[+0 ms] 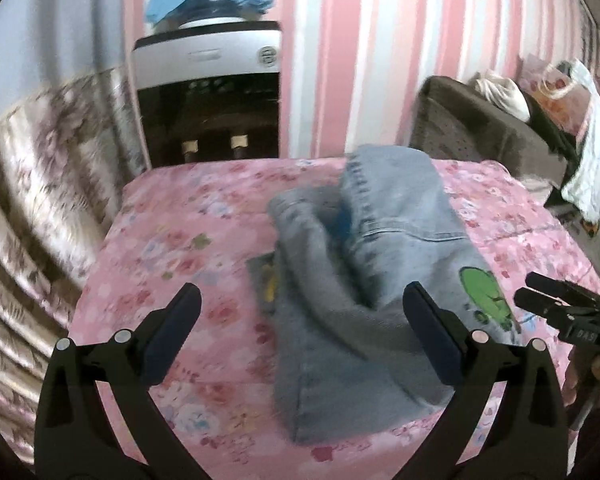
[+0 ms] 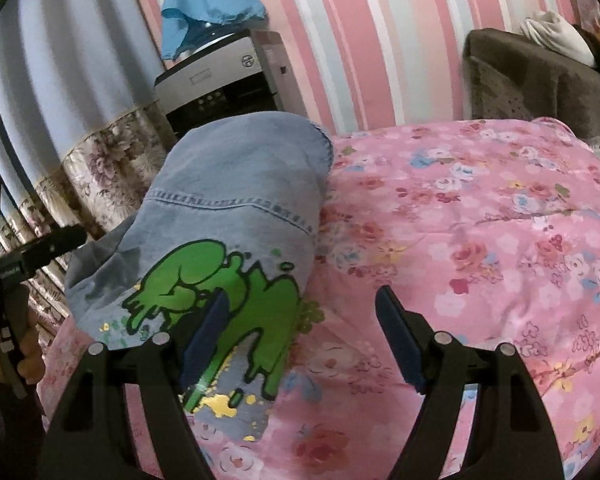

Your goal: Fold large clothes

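Note:
A folded light-blue denim garment lies bunched on the pink floral bedspread, with a green cartoon print at its right side. My left gripper hovers open above the garment's near end, holding nothing. In the right wrist view the denim garment lies to the left with the green print facing up. My right gripper stands open at the garment's right edge. Its left finger is over the print and its right finger over the bedspread. Nothing is gripped.
A water dispenser with a blue cloth over its bottle stands behind the bed against the striped pink wall. A floral curtain hangs at the left. A brown armchair with white cloths stands at the right.

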A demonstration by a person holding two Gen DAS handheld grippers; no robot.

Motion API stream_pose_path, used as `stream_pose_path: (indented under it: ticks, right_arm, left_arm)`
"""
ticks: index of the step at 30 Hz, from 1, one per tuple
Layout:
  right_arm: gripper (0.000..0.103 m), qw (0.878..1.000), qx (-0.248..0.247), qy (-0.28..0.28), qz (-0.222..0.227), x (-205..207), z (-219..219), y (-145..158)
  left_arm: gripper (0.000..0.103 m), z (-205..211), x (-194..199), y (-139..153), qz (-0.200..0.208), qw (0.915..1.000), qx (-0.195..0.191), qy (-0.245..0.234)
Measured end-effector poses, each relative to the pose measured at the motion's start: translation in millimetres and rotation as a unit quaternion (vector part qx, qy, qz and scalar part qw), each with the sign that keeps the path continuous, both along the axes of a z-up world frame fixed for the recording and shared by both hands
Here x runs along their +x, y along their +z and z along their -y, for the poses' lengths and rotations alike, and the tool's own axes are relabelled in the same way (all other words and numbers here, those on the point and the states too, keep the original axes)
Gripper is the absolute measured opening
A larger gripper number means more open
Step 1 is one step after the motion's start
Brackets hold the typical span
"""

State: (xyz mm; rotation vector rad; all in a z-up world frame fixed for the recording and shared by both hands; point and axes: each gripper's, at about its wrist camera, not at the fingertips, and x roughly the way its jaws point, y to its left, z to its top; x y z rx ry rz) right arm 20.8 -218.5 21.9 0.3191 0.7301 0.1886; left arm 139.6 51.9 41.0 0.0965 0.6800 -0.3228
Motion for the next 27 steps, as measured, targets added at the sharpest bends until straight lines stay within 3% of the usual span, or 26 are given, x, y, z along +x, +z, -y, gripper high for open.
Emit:
stream_pose_path:
  ticks: [8,11,17,27]
  right_arm:
    - [0.076,1.0,-0.006,0.004,-0.006,3.3,-4.1,-2.1]
    - [0.077,1.0,0.001,0.004,-0.009,2.4,-4.9,-3.9]
    - [0.087,1.0,0.015,0.001,-0.009,-5.3,-5.5,-7.7]
    - [0.089,0.998,0.055,0.01,-0.01,-10.5,-10.0,-17.3]
  left_arm:
    - [0.1,19.8,8.5,-24.5,-0.011,0.9974,0.071,-0.002]
    - [0.1,12.7,13.2,-40.3,-0.036,0.997,0.069,-0.007]
    - [0.1,-10.3,17.9,-73.4,-0.091,0.9952,0.029,-0.023]
    - [0.1,-20.9,29.4,-97.3,-0.106,0.9911,-0.038,-0.071]
